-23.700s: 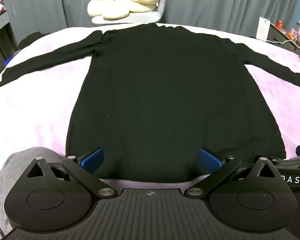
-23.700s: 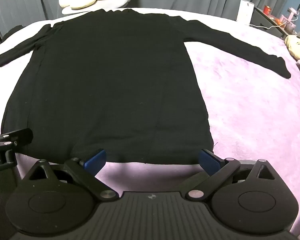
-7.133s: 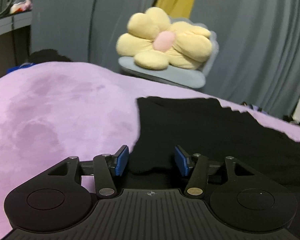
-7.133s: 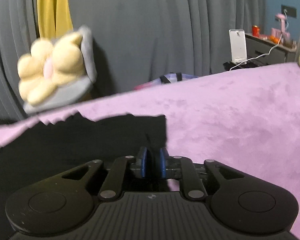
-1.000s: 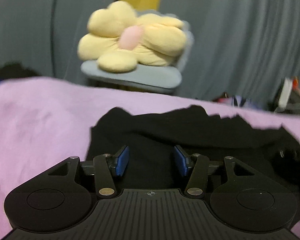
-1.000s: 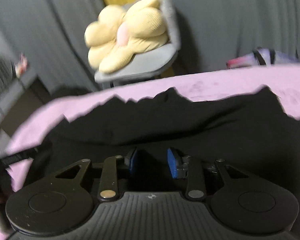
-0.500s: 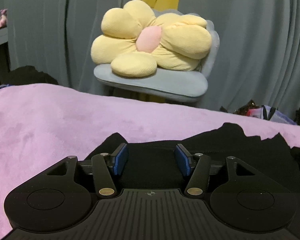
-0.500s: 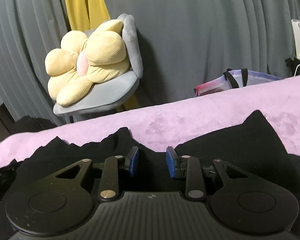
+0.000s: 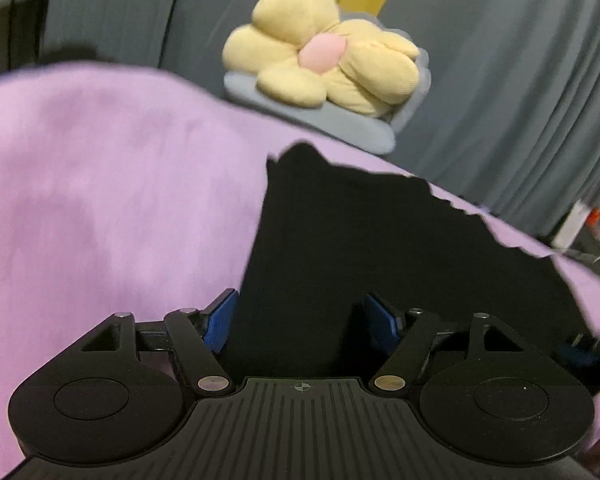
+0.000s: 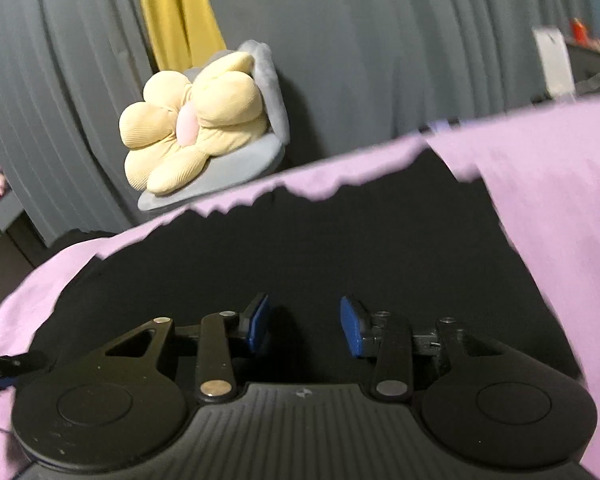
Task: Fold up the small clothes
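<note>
A black long-sleeved top point(image 9: 380, 248) lies folded into a compact shape on a purple blanket point(image 9: 100, 200). It also shows in the right wrist view point(image 10: 300, 248). My left gripper point(image 9: 302, 322) is open, low over the near left part of the top, its blue pads apart with black cloth between them. My right gripper point(image 10: 304, 326) is open over the near middle of the top, holding nothing. Part of the right tool shows at the left view's right edge.
A grey chair point(image 9: 312, 120) with a yellow flower cushion point(image 9: 324, 64) stands behind the bed; it also shows in the right wrist view point(image 10: 192, 128). Grey curtains point(image 10: 380, 40) hang behind. A white device point(image 10: 554, 62) and small items sit on a shelf at the far right.
Both grippers have opened wider and pulled back and up from the top's far edge. More of the folded top now shows in both views. The left view has swung to the left.
</note>
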A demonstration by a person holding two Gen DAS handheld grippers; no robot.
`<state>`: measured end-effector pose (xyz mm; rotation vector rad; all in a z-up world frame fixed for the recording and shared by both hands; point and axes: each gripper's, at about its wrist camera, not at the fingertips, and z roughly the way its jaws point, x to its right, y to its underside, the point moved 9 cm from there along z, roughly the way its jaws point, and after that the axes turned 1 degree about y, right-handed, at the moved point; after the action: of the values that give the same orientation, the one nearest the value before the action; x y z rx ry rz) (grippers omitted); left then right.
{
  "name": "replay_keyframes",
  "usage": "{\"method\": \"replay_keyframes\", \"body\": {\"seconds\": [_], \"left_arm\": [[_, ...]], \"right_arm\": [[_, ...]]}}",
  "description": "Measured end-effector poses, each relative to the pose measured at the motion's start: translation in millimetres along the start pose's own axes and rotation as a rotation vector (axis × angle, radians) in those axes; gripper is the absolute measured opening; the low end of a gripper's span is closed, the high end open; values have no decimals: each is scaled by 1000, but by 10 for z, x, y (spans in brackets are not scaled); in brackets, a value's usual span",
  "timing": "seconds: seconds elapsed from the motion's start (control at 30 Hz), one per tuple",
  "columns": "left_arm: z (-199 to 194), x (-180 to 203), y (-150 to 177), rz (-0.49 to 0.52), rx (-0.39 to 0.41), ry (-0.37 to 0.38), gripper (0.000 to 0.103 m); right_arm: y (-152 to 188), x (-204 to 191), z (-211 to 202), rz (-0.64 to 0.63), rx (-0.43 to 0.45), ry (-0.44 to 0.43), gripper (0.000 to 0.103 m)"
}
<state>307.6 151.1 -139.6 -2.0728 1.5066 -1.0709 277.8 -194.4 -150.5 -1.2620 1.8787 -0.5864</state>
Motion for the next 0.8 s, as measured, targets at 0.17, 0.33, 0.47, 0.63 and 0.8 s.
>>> {"method": "replay_keyframes", "body": {"seconds": [0.17, 0.33, 0.47, 0.63, 0.8], "left_arm": [[-118, -128, 8, -244, -31, 106, 70], [-226, -316, 90, -393, -78, 76, 61], [-280, -326, 212, -418, -128, 108, 56], [-81, -415, 124, -498, -84, 115, 45], [90, -399, 9, -553, -36, 198, 17]], "right_arm": [[156, -120, -191, -11, -42, -37, 37], [100, -329, -237, 0, -61, -96, 37], [72, -468, -210, -24, -67, -92, 35], [84, -641, -103, -41, -105, -91, 21], [55, -854, 25, -88, -116, -89, 14]]}}
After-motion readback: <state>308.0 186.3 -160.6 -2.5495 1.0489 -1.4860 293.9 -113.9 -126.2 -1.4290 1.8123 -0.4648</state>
